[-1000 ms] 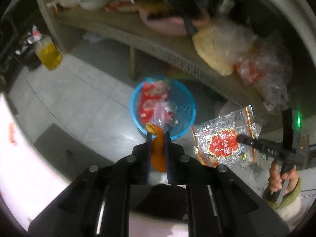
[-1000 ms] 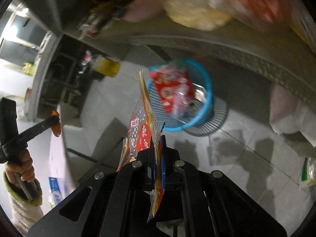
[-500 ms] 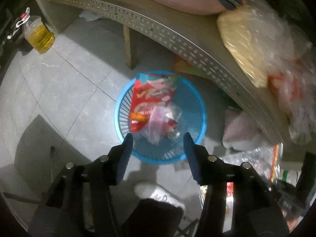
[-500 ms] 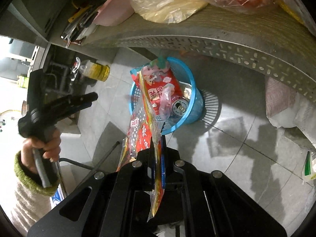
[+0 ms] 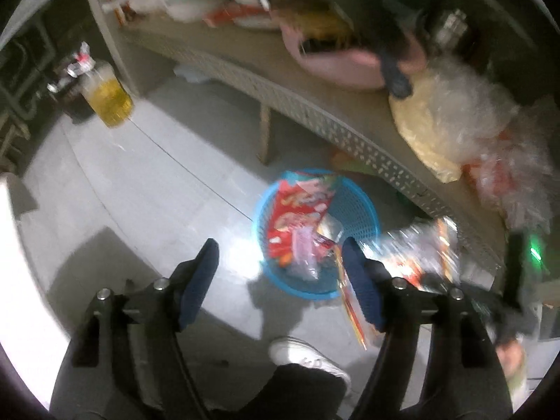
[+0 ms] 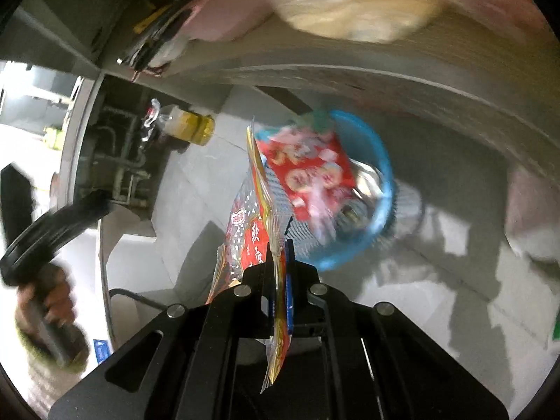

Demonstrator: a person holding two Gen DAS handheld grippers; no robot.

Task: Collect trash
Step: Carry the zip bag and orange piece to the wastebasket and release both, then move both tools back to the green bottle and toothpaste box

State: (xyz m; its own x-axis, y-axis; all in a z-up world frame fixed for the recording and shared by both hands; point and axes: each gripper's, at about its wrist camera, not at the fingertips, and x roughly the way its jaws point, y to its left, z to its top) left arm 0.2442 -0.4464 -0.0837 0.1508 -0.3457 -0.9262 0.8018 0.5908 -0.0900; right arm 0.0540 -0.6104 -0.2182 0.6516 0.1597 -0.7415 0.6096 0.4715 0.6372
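Note:
A blue mesh basket [image 5: 301,292] stands on the floor beside the bench and holds a red snack bag [image 5: 297,217] and other wrappers. My left gripper [image 5: 280,250] hangs just left of and above the basket. Its jaws are opening and nothing is between them. My right gripper [image 6: 278,255] is shut on a clear wrapper with red print [image 6: 250,234], held upright in front of the basket [image 6: 383,161]. In the left wrist view that wrapper [image 5: 416,248] shows blurred at the basket's right side.
A wicker bench [image 5: 315,119] with plastic bags [image 5: 448,119] and a pink tub overhangs the basket. A bottle of yellow oil [image 5: 108,101] stands on the grey tile floor at the left. A person's white shoe [image 5: 308,353] is near the basket.
My left gripper opened and dropped its orange scrap into the basket, then widened further and drew back to the left. The right gripper carried the wrapper closer to the basket.

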